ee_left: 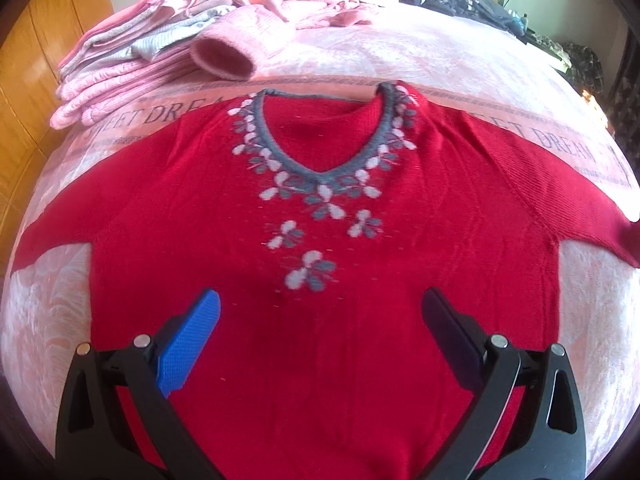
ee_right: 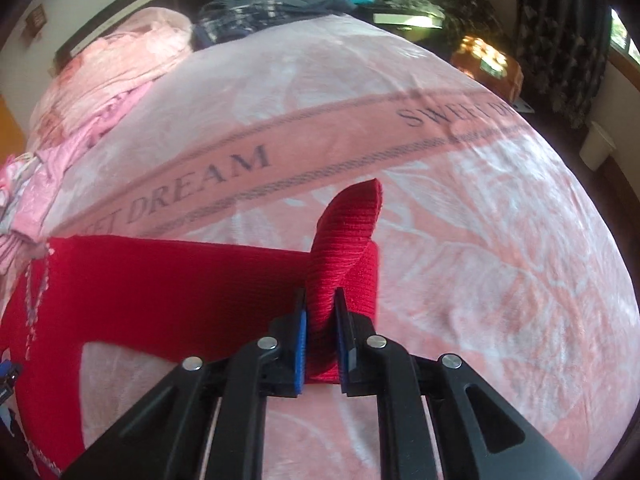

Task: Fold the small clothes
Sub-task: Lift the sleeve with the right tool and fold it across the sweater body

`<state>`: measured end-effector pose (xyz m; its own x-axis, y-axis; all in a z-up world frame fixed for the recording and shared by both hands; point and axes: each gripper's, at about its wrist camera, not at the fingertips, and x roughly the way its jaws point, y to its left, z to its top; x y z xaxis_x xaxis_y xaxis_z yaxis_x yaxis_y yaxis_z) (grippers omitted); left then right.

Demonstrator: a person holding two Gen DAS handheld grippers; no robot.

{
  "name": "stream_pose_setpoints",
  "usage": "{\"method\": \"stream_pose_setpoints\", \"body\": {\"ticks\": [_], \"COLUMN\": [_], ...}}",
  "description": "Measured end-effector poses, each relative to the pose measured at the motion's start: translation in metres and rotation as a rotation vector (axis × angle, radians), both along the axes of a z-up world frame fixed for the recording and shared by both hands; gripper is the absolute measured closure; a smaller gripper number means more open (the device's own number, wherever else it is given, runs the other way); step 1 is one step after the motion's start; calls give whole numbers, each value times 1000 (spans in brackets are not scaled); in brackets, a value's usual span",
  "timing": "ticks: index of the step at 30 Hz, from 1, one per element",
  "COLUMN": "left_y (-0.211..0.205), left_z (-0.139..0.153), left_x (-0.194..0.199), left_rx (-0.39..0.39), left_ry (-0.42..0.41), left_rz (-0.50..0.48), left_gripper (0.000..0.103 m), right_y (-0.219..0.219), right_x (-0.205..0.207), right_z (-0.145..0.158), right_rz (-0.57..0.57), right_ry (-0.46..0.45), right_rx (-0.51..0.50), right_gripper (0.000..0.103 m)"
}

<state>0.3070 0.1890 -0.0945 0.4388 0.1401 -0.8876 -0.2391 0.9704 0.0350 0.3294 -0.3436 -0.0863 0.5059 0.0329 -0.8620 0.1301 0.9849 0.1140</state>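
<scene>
A red knit sweater [ee_left: 320, 208] with a grey V-neck and white and grey flowers lies flat, front up, on the pink blanket, both sleeves spread out. My left gripper [ee_left: 320, 300] hovers open over the sweater's lower chest, nothing between its fingers. In the right wrist view the sweater's right sleeve [ee_right: 180, 280] stretches across the blanket, and my right gripper [ee_right: 320, 300] is shut on its ribbed cuff [ee_right: 344, 236], which stands up bunched between the blue pads.
A pile of folded pink and grey clothes [ee_left: 132, 60] sits at the back left of the bed. The pink "SWEET DREAM" blanket [ee_right: 480, 240] covers the bed. Dark bedding and a bedside clutter [ee_right: 400, 12] lie beyond; a white bin [ee_right: 598, 146] stands on the floor at right.
</scene>
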Motion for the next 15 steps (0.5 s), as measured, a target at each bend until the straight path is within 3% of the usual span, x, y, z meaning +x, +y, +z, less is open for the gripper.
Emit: {"method": "stream_pose_setpoints", "body": {"ticks": [5, 15], "left_y": [26, 69], "left_z": [2, -1], "left_x": [-4, -17], "left_rx": [-8, -45], "left_ry": [0, -11], "left_rz": [13, 51], "left_gripper": [3, 3], "right_y": [104, 296], "right_x": [8, 16], "right_z": [14, 28], "right_rz": [193, 451], "right_ry": [-37, -42], "right_rx": [54, 252], "right_gripper": [91, 91]}}
